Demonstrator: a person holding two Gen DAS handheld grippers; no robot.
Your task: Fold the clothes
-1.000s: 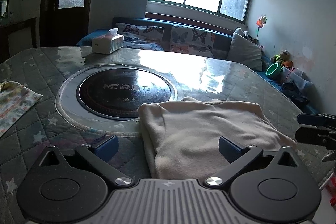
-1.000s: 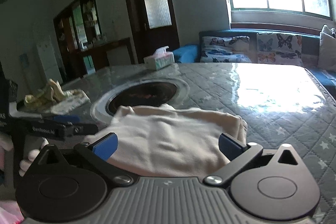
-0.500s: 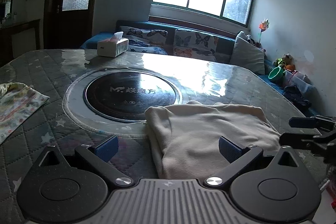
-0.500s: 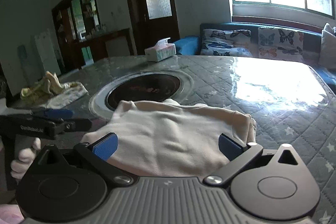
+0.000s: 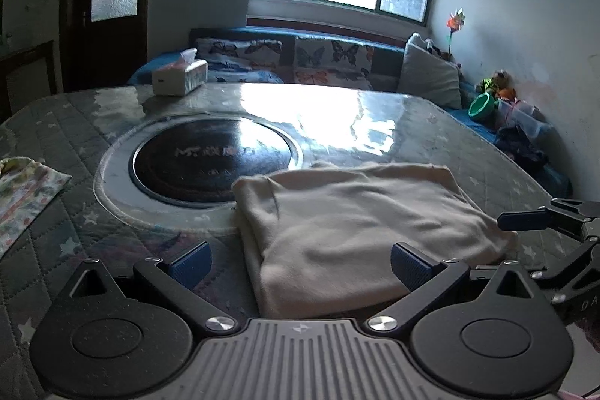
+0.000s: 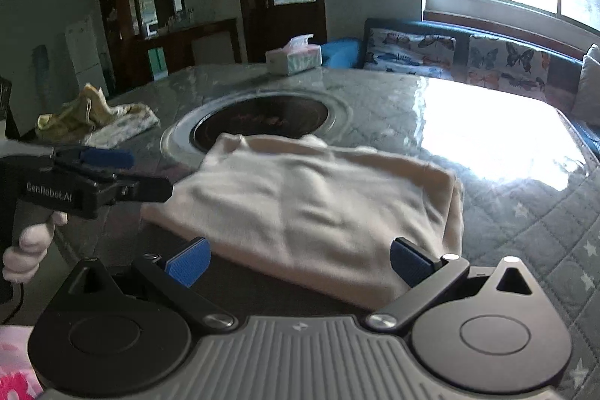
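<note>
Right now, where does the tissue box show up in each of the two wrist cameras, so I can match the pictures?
Left wrist view: the tissue box stands upper left, on the table's far edge, beyond the round black cooktop.
Right wrist view: the tissue box sits upper centre, again beyond the cooktop.
Shared landmark: the folded cream garment, lying just in front of the cooktop in both.

- Left wrist view: low behind its tool, facing the window.
- Right wrist view: likewise low, angled toward the door.
- Both share the folded cream fabric garment close ahead.
</note>
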